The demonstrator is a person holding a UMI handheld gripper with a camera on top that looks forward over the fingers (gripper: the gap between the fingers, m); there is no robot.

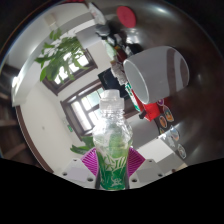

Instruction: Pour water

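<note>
Gripper (110,168) clamps bottle (111,145), its base hidden between the pads.

Bottle (112,160) base cut off below — hides jaws' pads, grip unclear.

Clear plastic bottle (112,140) with white cap and green label; magenta, ridged pads (96,158) on the gripper (112,165) at either side of it; beyond it, white mug (155,75); green-leaved plant (62,55); dark brown window frame (85,105).
</note>
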